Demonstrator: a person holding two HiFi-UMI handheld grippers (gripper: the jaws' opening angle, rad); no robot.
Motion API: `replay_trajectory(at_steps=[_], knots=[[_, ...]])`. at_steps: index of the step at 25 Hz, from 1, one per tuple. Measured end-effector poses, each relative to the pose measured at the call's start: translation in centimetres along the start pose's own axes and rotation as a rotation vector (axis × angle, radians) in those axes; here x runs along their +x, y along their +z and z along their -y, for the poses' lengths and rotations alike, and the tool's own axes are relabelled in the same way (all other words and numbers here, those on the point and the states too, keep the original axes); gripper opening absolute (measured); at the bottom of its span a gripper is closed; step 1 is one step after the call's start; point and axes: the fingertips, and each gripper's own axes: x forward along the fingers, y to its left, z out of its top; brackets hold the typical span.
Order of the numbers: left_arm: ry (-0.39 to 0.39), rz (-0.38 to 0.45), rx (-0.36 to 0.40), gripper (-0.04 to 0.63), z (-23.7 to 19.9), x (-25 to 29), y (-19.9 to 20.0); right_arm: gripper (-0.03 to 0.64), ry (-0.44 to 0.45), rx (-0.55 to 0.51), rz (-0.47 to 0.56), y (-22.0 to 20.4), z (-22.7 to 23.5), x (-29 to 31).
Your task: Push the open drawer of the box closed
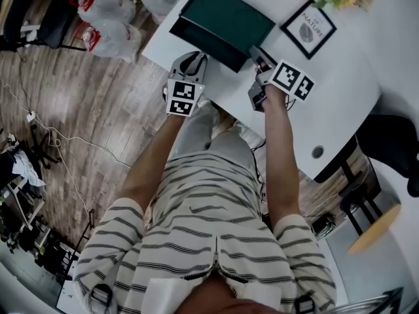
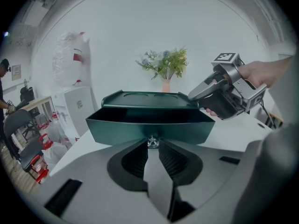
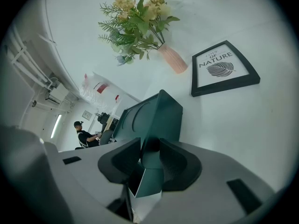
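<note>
left gripper (image 1: 190, 63) jaws nipped on knob (image 2: 153, 142) | drawer (image 2: 149, 127) juts toward 6 o'clock, well open, nothing closed yet | right gripper (image 1: 256, 56) clamps box (image 2: 149, 99) corner at 3 o'clock | left to do: whole push toward 12 o'clock

Framed print (image 1: 308, 29), flower vase (image 3: 172, 59), plastic bags (image 1: 108, 34)

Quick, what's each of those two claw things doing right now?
Left gripper: closed on the drawer knob, it seems.
Right gripper: closed on the edge of the green box.
</note>
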Motion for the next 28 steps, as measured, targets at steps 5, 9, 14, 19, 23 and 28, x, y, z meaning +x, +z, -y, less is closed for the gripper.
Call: replay_trajectory(at_steps=[5,9,14,19,23,28], knots=[[-0.010,0.002,0.007,0.074,-0.1,0.5,0.4,0.140,-0.001,0.003,0.003,0.0,0.0,0.0],[-0.023,-0.002,0.002,0.074,0.0,1.0,0.6,0.140,-0.003,0.006,0.005,-0.1,0.1,0.0],[-0.040,0.002,0.006,0.075,0.0,1.3,0.9,0.140,0.001,0.012,0.015,0.0,0.1,-0.1],[-0.044,0.004,0.007,0.074,-0.1,1.8,1.3,0.140,-0.004,0.011,0.013,-0.1,0.0,0.0],[-0.049,0.005,0.008,0.075,-0.1,2.4,1.5,0.140,-0.005,0.012,0.012,-0.1,0.1,0.1],[-0.052,0.005,0.005,0.075,-0.1,2.8,1.9,0.140,-0.009,0.000,0.007,0.0,0.0,0.0]])
